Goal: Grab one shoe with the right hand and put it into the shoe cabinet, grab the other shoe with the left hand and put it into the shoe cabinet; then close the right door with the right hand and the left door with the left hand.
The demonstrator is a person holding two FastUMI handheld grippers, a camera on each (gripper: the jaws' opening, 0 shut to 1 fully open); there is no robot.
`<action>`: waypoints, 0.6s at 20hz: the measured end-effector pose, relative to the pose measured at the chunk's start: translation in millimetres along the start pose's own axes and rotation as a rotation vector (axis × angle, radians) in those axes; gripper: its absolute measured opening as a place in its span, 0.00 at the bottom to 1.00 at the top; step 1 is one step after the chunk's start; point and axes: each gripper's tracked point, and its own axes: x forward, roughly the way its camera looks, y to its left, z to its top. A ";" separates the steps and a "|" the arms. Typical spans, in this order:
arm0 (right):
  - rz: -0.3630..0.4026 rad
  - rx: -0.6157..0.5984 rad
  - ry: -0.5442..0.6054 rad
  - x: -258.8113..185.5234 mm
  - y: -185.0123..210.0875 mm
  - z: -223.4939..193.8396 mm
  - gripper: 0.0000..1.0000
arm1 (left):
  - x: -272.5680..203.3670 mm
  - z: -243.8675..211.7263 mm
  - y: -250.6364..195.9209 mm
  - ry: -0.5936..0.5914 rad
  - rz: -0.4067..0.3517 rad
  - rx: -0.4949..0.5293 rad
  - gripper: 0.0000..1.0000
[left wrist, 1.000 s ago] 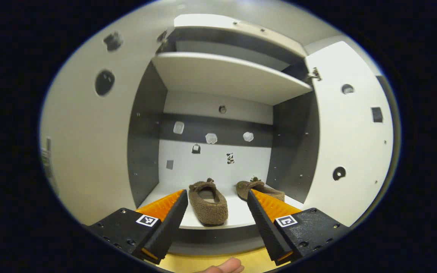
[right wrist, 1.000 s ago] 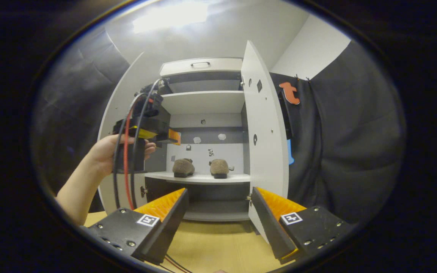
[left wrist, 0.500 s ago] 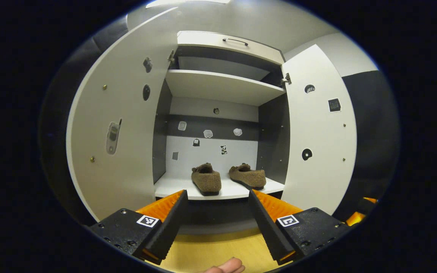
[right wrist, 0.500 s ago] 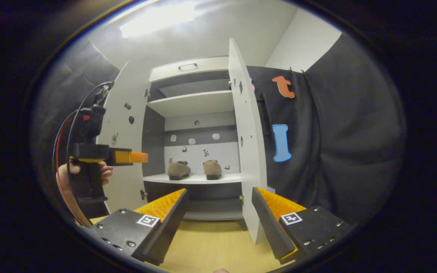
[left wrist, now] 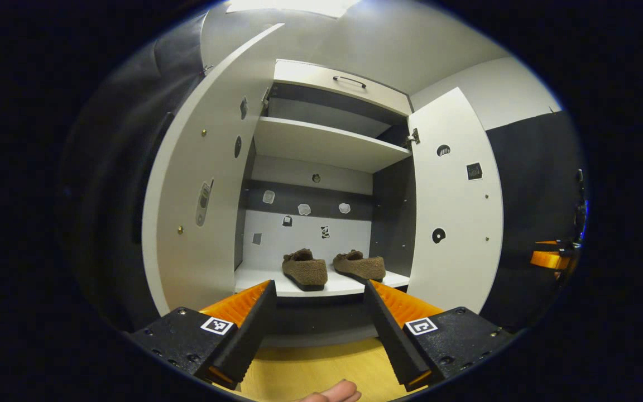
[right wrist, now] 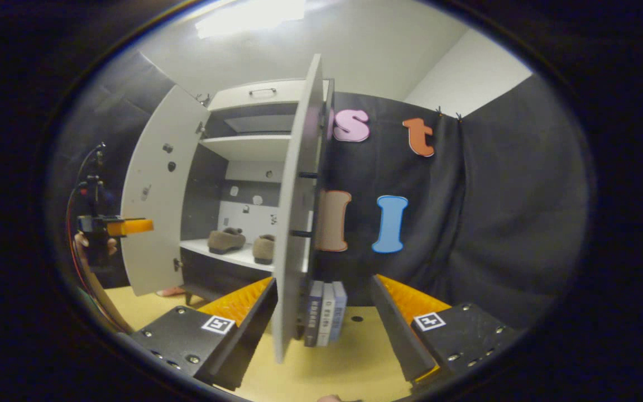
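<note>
Plainly both grippers, left gripper (left wrist: 317, 290) and right gripper (right wrist: 324, 286), wide apart, empty.

A pale wood counter (right wrist: 349, 357) runs along the bottom of both views. Black cloth (right wrist: 500, 212) hangs in folds as the booth's wall, with a plain white wall (right wrist: 466, 67) rising above it at the right. A bright ceiling light (right wrist: 252, 14) glares overhead. A few books (right wrist: 324, 312) stand upright against the cloth.
</note>
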 end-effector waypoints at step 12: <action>-0.119 0.115 0.080 91.5 -126.9 8.9 1.00 | -37.5 18.0 -8.3 -0.064 -0.057 -0.020 0.96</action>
